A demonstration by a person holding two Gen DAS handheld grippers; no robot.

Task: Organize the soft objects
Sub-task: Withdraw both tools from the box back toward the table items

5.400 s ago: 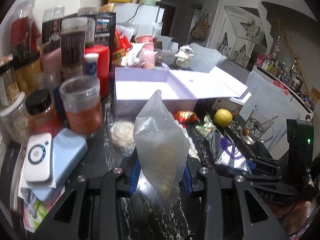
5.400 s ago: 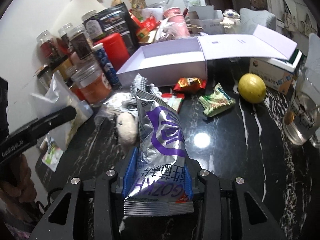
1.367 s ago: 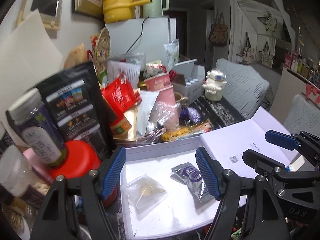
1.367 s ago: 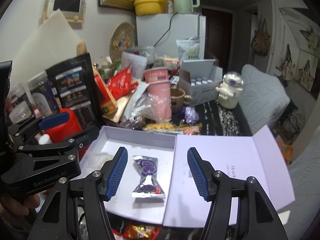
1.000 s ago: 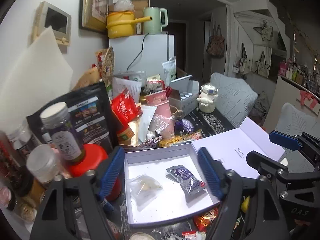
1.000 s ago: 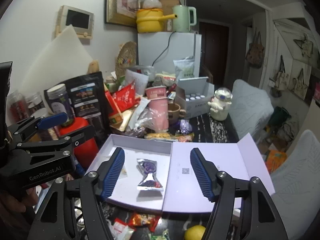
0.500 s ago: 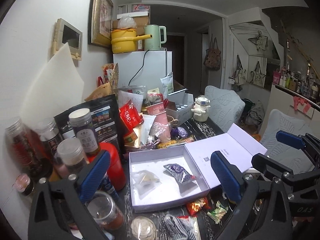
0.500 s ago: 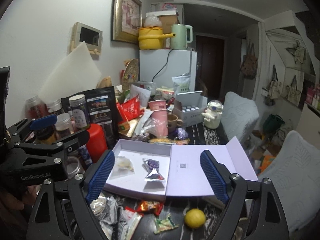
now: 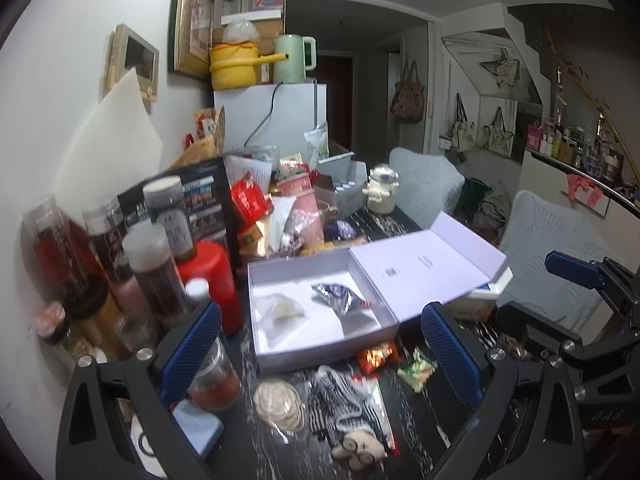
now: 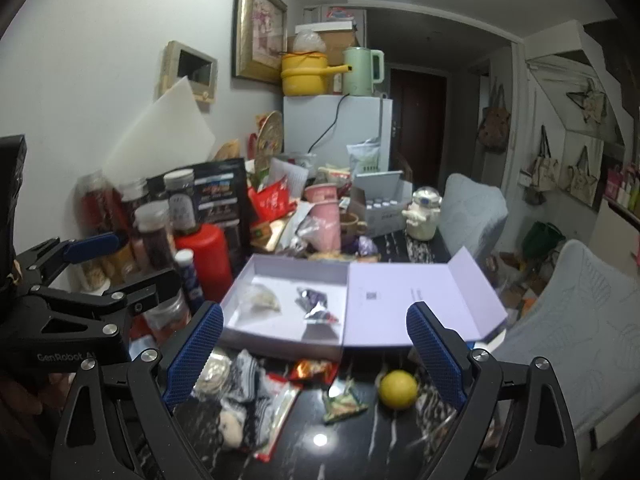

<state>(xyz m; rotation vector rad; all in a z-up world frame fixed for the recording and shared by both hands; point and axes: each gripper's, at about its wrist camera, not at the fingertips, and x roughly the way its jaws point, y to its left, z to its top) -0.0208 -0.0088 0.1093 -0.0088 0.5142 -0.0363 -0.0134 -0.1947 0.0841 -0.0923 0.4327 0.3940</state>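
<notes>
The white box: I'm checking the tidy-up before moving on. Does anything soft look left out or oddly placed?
Yes. The white box holds only a clear bag and a silver-purple packet. A striped plush toy lies face-up on the dark table in front of it, among loose snack packets.

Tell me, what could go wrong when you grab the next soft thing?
The striped plush toy lies tangled among wrappers, so the open left gripper might pinch the red-edged packet too. The jar beside it could get knocked. The lemon could roll if the right gripper bumps it.
</notes>
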